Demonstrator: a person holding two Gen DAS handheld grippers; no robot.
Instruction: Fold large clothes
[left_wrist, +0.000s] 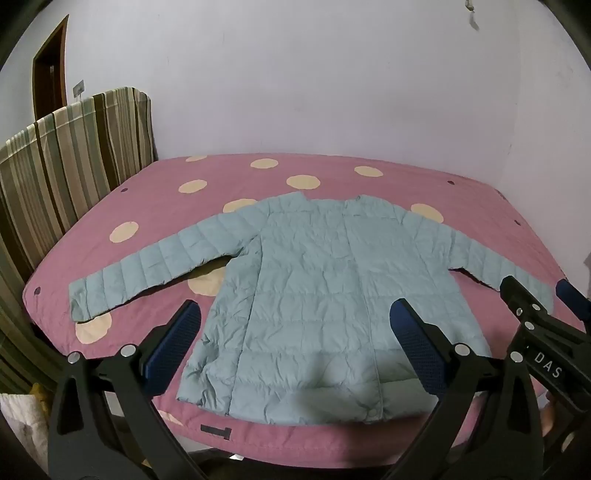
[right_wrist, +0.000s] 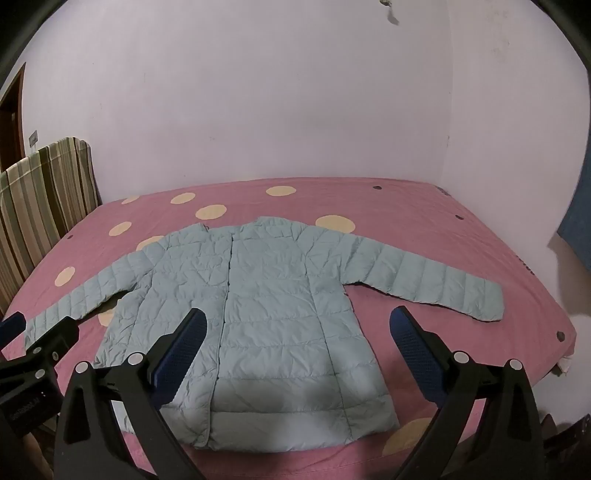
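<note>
While both claws gape, jacket (left_wrist: 314, 295) beyond, untouched.

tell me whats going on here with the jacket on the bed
A person is holding a two-finger claw in each hand, about to fold a light blue puffer jacket that lies spread flat, sleeves out, on a pink bed cover with cream dots. The left claw and the right claw are both open wide and hang above the jacket's near hem, gripping nothing. No fold has been made yet.
</note>
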